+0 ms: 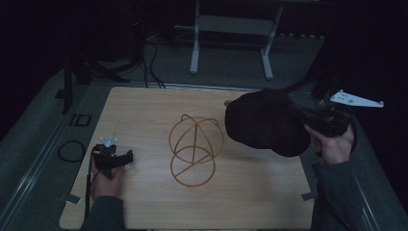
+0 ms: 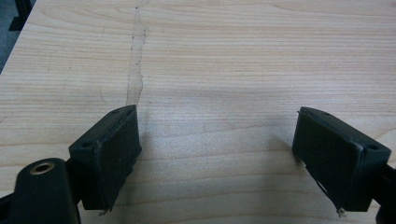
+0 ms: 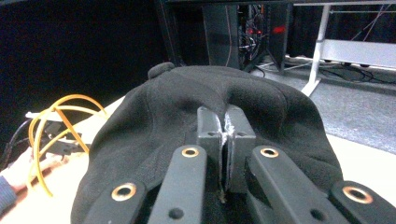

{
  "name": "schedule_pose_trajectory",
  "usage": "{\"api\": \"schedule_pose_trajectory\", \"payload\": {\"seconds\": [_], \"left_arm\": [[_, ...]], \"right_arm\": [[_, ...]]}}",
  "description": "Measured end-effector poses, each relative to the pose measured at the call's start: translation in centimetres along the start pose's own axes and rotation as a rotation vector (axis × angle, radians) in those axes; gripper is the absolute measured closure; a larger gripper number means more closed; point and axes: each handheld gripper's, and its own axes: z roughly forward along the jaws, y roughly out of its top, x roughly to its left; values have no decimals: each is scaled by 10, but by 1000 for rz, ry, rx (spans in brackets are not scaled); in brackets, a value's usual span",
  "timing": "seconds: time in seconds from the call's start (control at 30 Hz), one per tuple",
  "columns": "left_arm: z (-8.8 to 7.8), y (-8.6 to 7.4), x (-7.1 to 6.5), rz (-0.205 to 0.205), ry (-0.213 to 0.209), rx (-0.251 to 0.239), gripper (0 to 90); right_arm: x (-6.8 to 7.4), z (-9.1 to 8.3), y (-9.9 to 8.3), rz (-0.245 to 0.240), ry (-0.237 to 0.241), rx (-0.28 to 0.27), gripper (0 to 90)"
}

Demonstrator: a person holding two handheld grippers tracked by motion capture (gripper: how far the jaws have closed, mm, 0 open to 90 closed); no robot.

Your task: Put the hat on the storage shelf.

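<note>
A black fleece hat (image 1: 264, 122) hangs over the right side of the wooden table (image 1: 144, 110), lifted off its surface. My right gripper (image 1: 305, 119) is shut on the hat's edge; in the right gripper view the jaws (image 3: 226, 128) press together with a fold of the hat (image 3: 187, 102) pinched between them. A yellow wire frame of crossed hoops (image 1: 195, 149) stands at the table's middle, left of the hat, and shows again as the wire frame (image 3: 56, 126). My left gripper (image 1: 114, 154) rests at the table's left, open, with bare wood between its jaws (image 2: 217, 140).
A black cable loop (image 1: 71, 150) lies on the grey ledge left of the table. White desk legs (image 1: 231, 43) and cables stand on the carpet beyond the far edge. A faint seam (image 2: 135, 70) runs along the wood ahead of the left gripper.
</note>
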Motion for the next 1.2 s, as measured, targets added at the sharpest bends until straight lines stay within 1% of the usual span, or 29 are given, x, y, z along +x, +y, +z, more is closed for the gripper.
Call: {"api": "schedule_pose_trajectory", "payload": {"seconds": [0.4,0.9,1.2], "left_arm": [[0,0,0,0,0,0,147],[0,0,0,0,0,0,147],[0,0,0,0,0,0,147]], "right_arm": [[8,6,9,-8,18,-15,872],[14,9,18,-11,34,-39,872],[21,14,26,-23,47,-40,872]]}}
